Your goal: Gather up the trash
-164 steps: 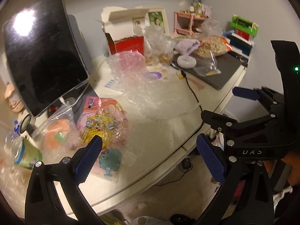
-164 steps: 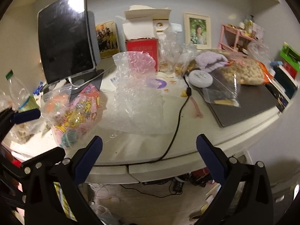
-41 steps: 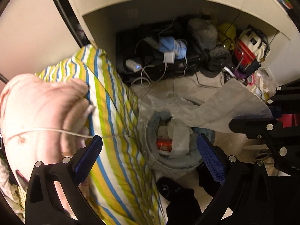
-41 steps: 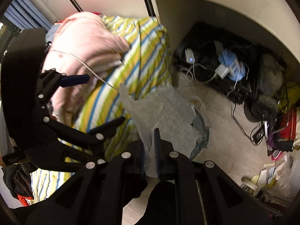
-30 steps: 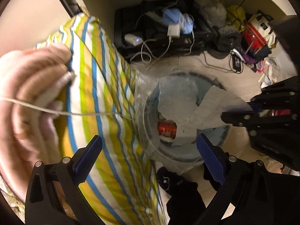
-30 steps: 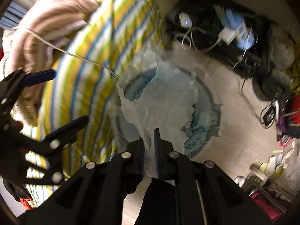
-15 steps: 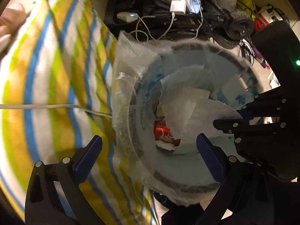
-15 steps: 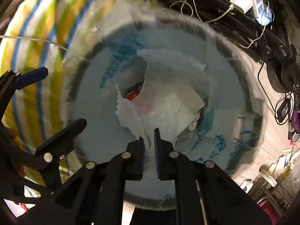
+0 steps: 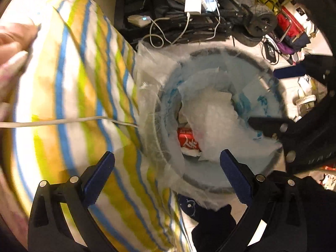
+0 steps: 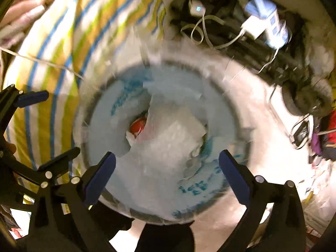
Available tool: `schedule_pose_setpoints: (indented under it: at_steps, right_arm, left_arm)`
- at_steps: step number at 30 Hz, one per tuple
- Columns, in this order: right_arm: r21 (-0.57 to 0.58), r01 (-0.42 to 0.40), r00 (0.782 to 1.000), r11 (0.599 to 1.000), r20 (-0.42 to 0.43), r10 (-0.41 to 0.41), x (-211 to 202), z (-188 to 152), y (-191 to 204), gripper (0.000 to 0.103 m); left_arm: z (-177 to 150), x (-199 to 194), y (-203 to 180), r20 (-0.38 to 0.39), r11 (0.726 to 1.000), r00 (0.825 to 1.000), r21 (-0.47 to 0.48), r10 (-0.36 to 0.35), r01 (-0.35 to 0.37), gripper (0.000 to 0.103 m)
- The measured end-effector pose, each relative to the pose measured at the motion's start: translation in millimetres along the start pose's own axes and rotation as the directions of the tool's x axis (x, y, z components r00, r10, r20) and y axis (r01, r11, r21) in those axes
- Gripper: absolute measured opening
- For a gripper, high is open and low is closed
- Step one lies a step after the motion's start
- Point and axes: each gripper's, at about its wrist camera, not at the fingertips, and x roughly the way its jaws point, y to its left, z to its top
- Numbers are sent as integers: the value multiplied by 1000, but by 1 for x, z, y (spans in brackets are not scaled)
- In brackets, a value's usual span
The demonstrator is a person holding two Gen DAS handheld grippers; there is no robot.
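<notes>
A round trash bin [image 9: 210,180] lined with a pale blue plastic bag stands on the floor below both grippers; it also shows in the right wrist view [image 10: 100,113]. A sheet of clear bubble wrap [image 10: 166,149] lies loose inside the bin, over a red can [image 10: 137,127]. The wrap [image 9: 212,121] and can [image 9: 188,139] also show in the left wrist view. My right gripper [image 10: 167,172] is open and empty just above the bin. My left gripper [image 9: 167,173] is open and empty over the bin's left rim.
A yellow, blue and white striped cloth [image 9: 79,96] hangs against the bin's left side, with a thin white cord [image 9: 63,121] across it. Behind the bin lie a power strip [image 10: 266,27], chargers and tangled cables [image 9: 168,27]. Bags and clutter [image 9: 292,27] sit at right.
My right gripper has opened and let go of the bubble wrap, which now lies in the bin. Both grippers have drawn back a little from the bin.
</notes>
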Motion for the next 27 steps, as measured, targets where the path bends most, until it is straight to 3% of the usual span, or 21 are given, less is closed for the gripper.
schedule_pose_setpoints:
  at_steps: [11,17,21,23,27]
  right_arm:
    - [87,45,985,995,164,-59,-144,16,-8,96]
    - [190,64,953,980,280,-117,-243,6,-8,96]
    - [282,74,902,957,391,-185,-316,-1,-14,96]
    - [344,77,858,936,456,-238,-355,-5,-21,96]
    - [452,89,790,887,510,-340,-408,-10,-45,96]
  left_arm:
    - [24,-118,7,83,999,996,26,29,-31,97]
    - [38,-211,9,178,999,984,34,22,-28,97]
    - [51,-269,4,255,999,967,51,1,-15,97]
    - [62,-300,-3,312,997,950,75,-21,-2,97]
    - [91,-353,-26,413,983,909,183,-64,-14,97]
